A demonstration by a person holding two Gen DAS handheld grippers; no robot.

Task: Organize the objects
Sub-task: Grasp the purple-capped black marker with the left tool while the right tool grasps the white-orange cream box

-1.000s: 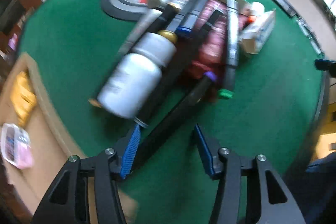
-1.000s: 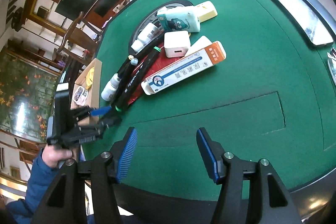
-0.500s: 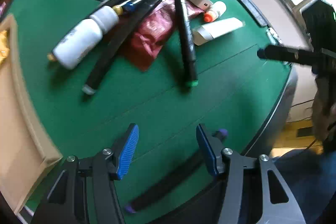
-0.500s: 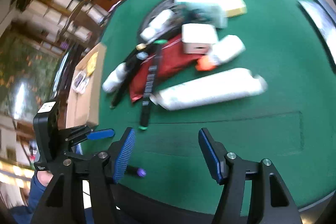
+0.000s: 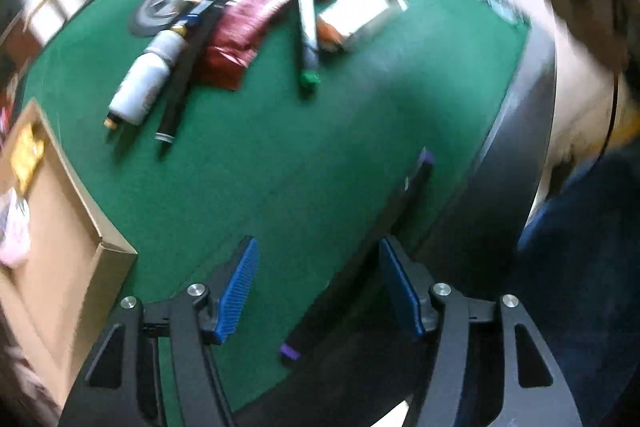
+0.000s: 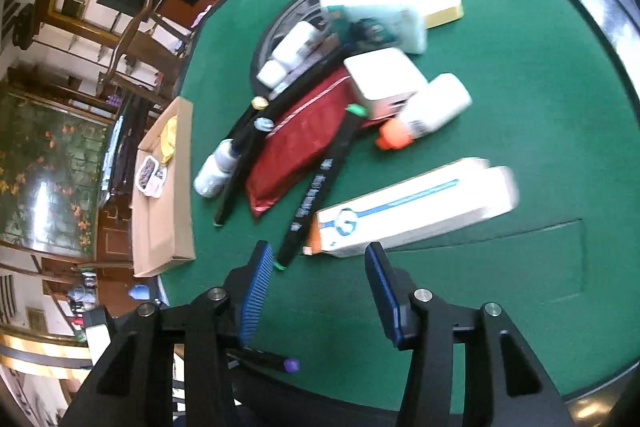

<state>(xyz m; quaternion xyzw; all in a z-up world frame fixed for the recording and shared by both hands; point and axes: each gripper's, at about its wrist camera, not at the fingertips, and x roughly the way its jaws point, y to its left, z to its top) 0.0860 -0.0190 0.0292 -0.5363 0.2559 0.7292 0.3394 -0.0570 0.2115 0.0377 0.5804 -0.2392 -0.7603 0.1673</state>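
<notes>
A heap of objects lies on the green table [image 6: 500,75]: a red pouch [image 6: 304,143], a white bottle [image 5: 144,79], a black marker with a green cap [image 6: 316,191], a long white box [image 6: 412,207], a white cube [image 6: 384,79] and an orange-capped bottle [image 6: 428,111]. A black marker with purple caps [image 5: 360,255] lies alone near the table's front edge; it also shows in the right wrist view [image 6: 268,359]. My left gripper [image 5: 316,287] is open and empty above it. My right gripper [image 6: 320,291] is open and empty, just in front of the long white box.
A shallow cardboard box [image 6: 164,195] with a yellow item and a small packet stands at the table's left edge; it shows in the left wrist view too [image 5: 52,211]. A round dark disc [image 6: 280,27] lies under the far objects. The table's dark rim [image 5: 516,147] runs at the right.
The purple-capped marker left my left gripper and now lies at the front edge. My left gripper pulled back, open. My right gripper moved closer to the long white box.
</notes>
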